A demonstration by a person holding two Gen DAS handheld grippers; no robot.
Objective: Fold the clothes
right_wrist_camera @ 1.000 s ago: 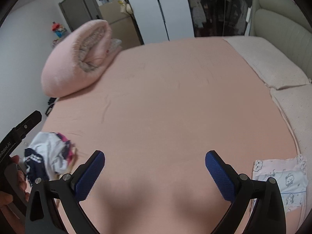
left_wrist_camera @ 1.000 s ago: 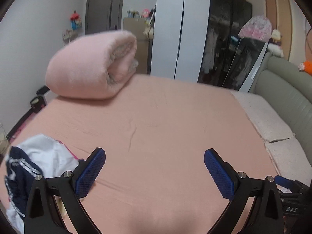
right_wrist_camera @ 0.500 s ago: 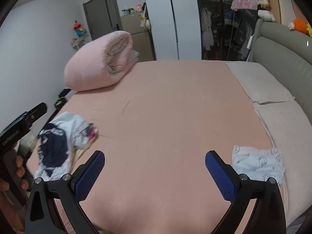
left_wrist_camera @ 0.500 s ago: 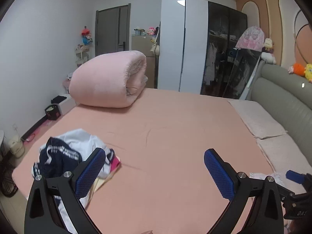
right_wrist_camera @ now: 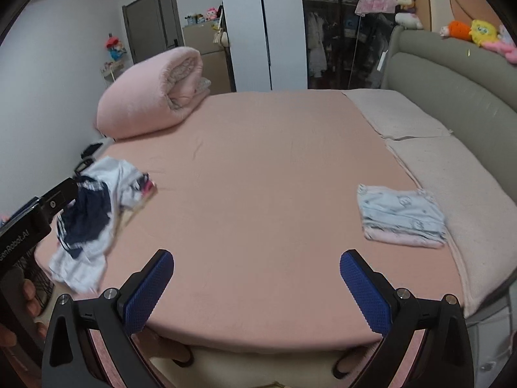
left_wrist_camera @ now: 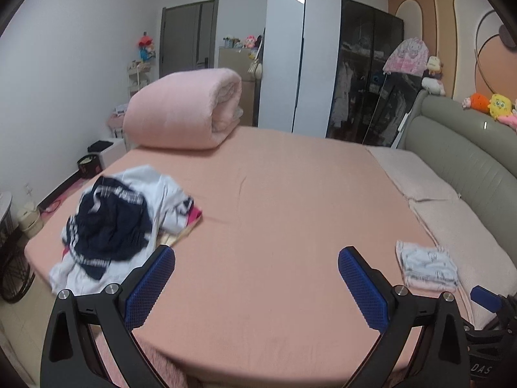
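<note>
A crumpled pile of clothes (left_wrist_camera: 116, 220), white and navy with a bit of pink, lies on the left part of the pink bed (left_wrist_camera: 274, 213); it also shows in the right wrist view (right_wrist_camera: 97, 216). A small folded stack of pale printed clothes (left_wrist_camera: 426, 268) lies on the right side, also in the right wrist view (right_wrist_camera: 400, 216). My left gripper (left_wrist_camera: 257, 286) is open and empty above the bed's near edge. My right gripper (right_wrist_camera: 257, 286) is open and empty, also over the near edge, between pile and stack.
A rolled pink duvet (left_wrist_camera: 184, 113) lies at the far left corner. Pale pillows (left_wrist_camera: 416, 177) and a grey headboard (left_wrist_camera: 468, 161) run along the right. Wardrobes (left_wrist_camera: 323, 74) stand behind. A basket (left_wrist_camera: 13, 258) stands on the floor left.
Both grippers have pulled back and risen from close over the sheet to the bed's near edge. The whole bed, the pile and the folded stack have come into view.
</note>
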